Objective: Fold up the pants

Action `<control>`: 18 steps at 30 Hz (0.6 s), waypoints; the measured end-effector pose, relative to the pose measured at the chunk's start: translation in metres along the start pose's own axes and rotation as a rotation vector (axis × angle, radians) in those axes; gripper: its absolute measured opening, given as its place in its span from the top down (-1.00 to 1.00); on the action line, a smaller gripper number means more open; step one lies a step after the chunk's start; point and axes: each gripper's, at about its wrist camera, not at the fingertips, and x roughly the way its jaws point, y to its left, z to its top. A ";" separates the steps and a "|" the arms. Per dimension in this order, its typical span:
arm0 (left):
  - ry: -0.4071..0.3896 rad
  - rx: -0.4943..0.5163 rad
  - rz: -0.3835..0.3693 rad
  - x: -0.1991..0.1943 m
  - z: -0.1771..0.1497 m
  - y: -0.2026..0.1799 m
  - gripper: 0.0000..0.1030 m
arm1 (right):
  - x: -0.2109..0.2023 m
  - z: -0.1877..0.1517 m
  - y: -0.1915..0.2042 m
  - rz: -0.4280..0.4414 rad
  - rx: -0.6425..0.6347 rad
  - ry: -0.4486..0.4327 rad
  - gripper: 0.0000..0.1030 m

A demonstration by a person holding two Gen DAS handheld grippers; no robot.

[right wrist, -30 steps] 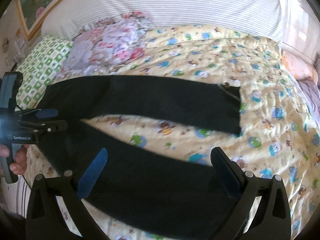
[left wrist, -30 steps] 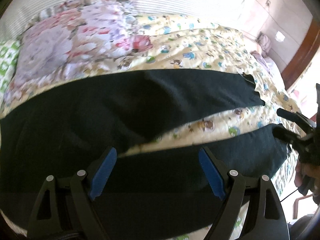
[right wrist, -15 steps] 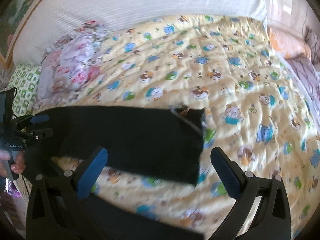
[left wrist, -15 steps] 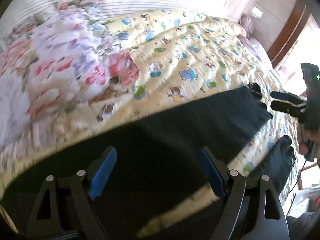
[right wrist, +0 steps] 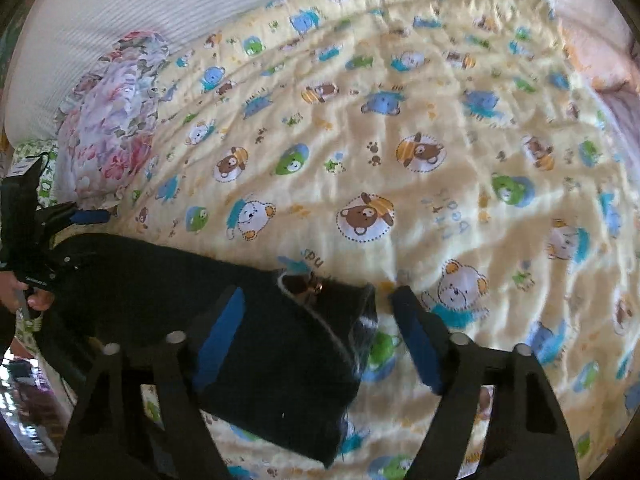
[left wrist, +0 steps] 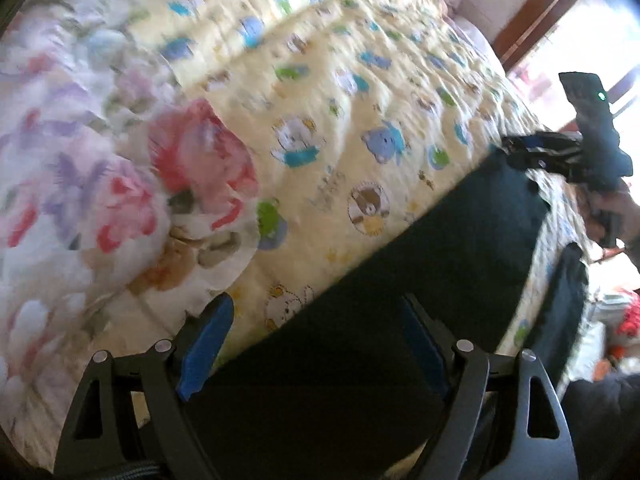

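Note:
Black pants (left wrist: 400, 280) lie across a yellow bear-print quilt (left wrist: 340, 80). My left gripper (left wrist: 316, 312) hovers open over the far edge of the upper leg, its blue pads apart and nothing pinched. The second leg (left wrist: 564, 312) shows at the right. In the right wrist view my right gripper (right wrist: 318, 300) points down at the hem corner (right wrist: 332, 320) of that same leg (right wrist: 160, 280). Its jaws are closing, the hem corner lies between them, and the pads do not press on it. Each gripper shows in the other's view: right gripper (left wrist: 536, 152), left gripper (right wrist: 76, 220).
A floral pillow (right wrist: 112, 128) lies at the left, beside the pants' upper end. A white ribbed headboard cushion (right wrist: 160, 0) runs along the back. Open quilt (right wrist: 440, 140) stretches beyond the pants. A hand (left wrist: 608, 208) holds the right gripper's handle near a wooden door frame (left wrist: 540, 8).
Both grippers moved from the near leg across to the far leg and dropped lower. The right gripper now sits over the hem corner and its jaws have narrowed.

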 end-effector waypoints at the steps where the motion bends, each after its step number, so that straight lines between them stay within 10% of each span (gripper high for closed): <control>1: 0.030 0.009 -0.026 0.004 0.000 0.002 -0.54 | 0.002 0.002 0.000 0.003 -0.005 0.008 -0.40; 5: 0.100 0.054 -0.045 0.016 -0.004 -0.002 -0.33 | 0.003 0.006 0.001 0.004 -0.029 0.034 -0.10; 9: 0.105 0.080 -0.019 0.012 -0.008 -0.006 0.24 | -0.002 0.003 -0.001 0.032 -0.023 0.036 0.80; 18: 0.036 0.067 -0.016 -0.018 -0.026 -0.036 0.77 | -0.032 -0.009 0.014 0.028 -0.074 -0.050 0.82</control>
